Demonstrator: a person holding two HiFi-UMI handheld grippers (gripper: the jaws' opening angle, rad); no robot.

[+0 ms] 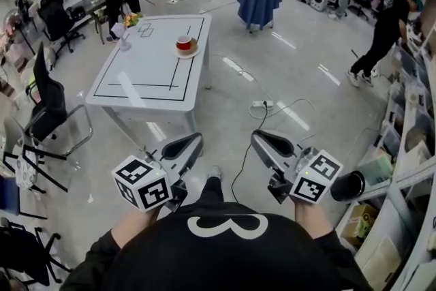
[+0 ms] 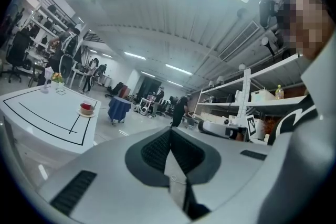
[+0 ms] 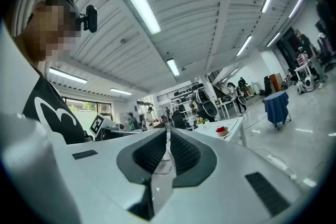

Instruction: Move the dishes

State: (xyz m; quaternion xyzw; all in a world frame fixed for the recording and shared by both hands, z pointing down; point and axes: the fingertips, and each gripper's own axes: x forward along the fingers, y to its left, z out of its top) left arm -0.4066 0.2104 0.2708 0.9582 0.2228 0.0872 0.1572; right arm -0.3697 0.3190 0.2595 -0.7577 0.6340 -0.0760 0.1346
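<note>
Dishes: red cup [image 1: 184,42] on its saucer [image 1: 187,52], right edge of the white table [image 1: 136,71], upper middle of frame. Both left gripper [image 1: 194,141] and right gripper [image 1: 257,140] are pinched closed, holding nothing, well away. Cup's likely loose, so a tilted saucer could dump it.

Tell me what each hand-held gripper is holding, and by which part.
Nothing is held. The left hand-held gripper and right hand-held gripper are both shut and empty; the red cup sits apart on the white table.
</note>
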